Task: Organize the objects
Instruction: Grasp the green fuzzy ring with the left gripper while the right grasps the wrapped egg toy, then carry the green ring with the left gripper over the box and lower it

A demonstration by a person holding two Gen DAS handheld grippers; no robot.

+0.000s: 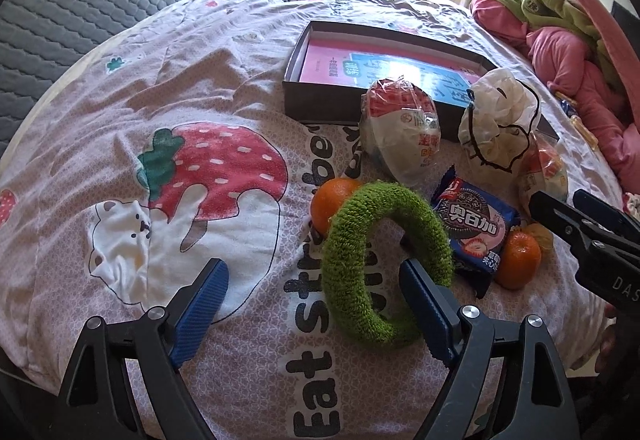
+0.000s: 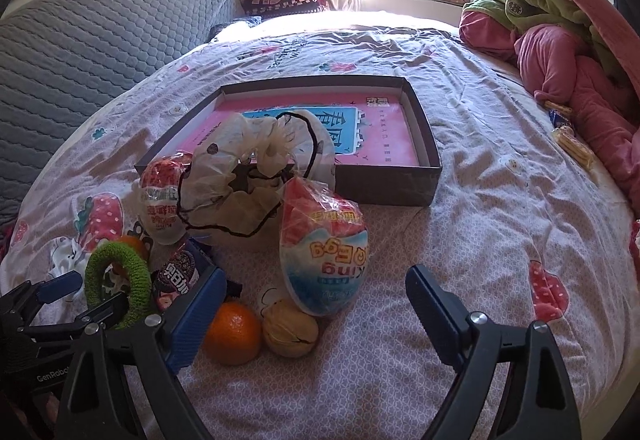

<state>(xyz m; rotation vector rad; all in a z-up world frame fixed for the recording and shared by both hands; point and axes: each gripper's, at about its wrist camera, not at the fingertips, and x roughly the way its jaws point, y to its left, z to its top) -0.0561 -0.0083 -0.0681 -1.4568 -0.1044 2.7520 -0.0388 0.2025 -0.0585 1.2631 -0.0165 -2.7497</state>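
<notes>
Fuzzy green ring (image 1: pixel 384 264), two orange fruits (image 1: pixel 334 208) — dark-blue biscuit packet (image 1: pixel 474 236), strawberry-print pink bedspread (image 1: pixel 200 168), grey box (image 2: pixel 360 184) lined pink and blue.

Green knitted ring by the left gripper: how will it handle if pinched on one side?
The green knitted ring looks soft and fuzzy, so it probably squashes and sags rather than holding shape. Likely light. It stands on edge against an orange, so a nudge may topple it.
</notes>
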